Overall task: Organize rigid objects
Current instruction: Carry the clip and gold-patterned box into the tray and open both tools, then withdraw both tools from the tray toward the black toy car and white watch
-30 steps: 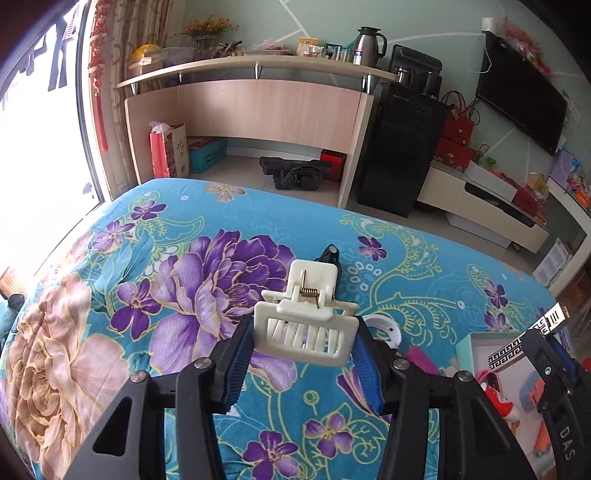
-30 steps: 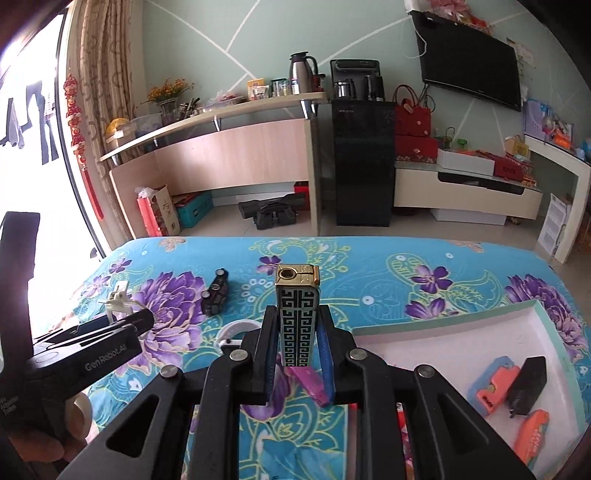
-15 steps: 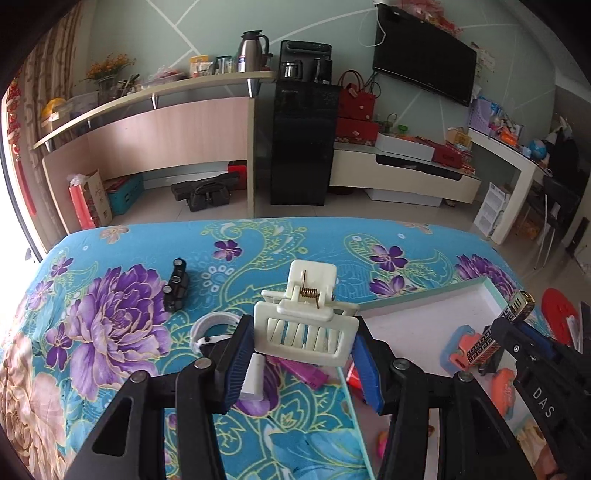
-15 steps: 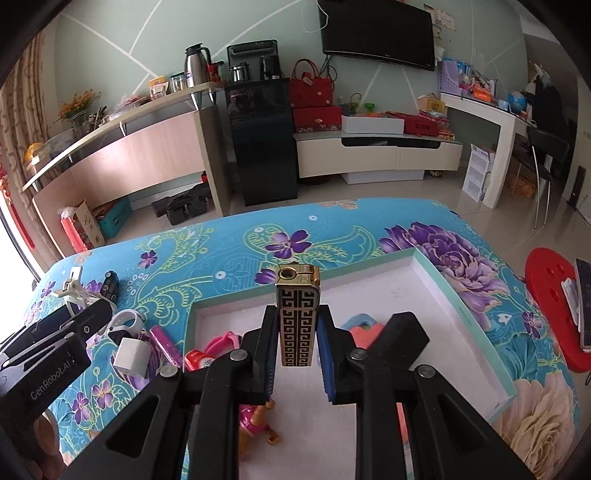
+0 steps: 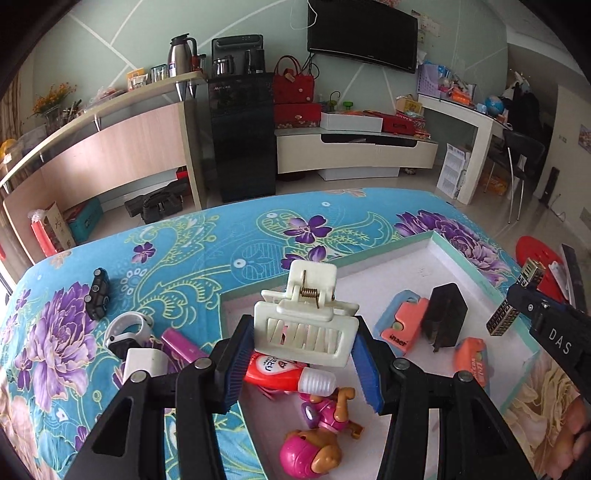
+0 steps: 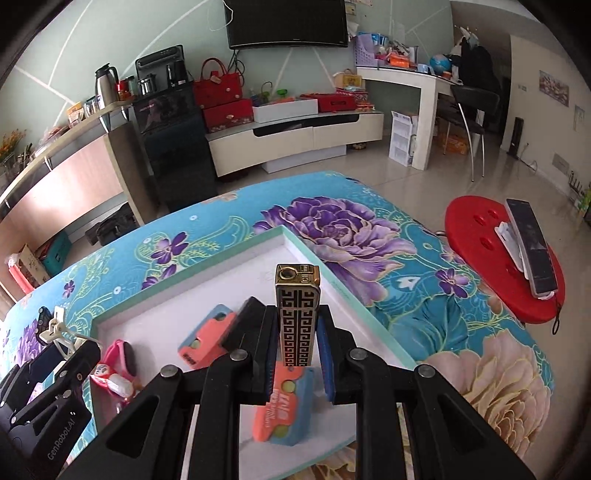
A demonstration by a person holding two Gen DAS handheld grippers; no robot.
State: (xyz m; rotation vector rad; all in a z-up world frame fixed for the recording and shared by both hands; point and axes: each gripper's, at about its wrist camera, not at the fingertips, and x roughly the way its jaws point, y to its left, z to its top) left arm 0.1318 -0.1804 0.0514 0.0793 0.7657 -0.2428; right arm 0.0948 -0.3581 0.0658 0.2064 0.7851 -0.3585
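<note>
Gripping one white hair clip (image 5: 306, 325) between its blue pads, the left gripper (image 5: 301, 365) hangs over the near left corner of a shallow white tray (image 5: 480, 269) with a mint rim, while the right gripper (image 6: 295, 354) stands clenched on one black-and-gold lighter (image 6: 297, 317), held upright above the tray's near right side.

Inside the tray lie two coral cases (image 5: 402, 325), one near its middle and one nearer its right rim, with one black charger plug (image 5: 445, 317) standing between them. Toward the tray's near left corner lie one red-and-white tube (image 5: 288, 374) and one pink toy dog (image 5: 314, 443).

Left of the tray, on the cloth, sit four loose things: one black toy car (image 5: 98, 293), one white-strapped watch (image 5: 127, 330), one purple stick (image 5: 184, 345) and one white block (image 5: 144, 363) just beside the watch.

The tray rests on a turquoise cloth (image 5: 221, 240) printed with purple flowers. Beyond the tray stand a curved wood counter (image 5: 110, 147), a black cabinet (image 5: 242, 136) with a steel jug (image 5: 181, 50) beside it, a low white media unit (image 5: 354, 151) and one wall-mounted television (image 5: 364, 31). To the tray's right, one red stool (image 6: 502, 258) carries a phone (image 6: 530, 247) on the tiled floor.
</note>
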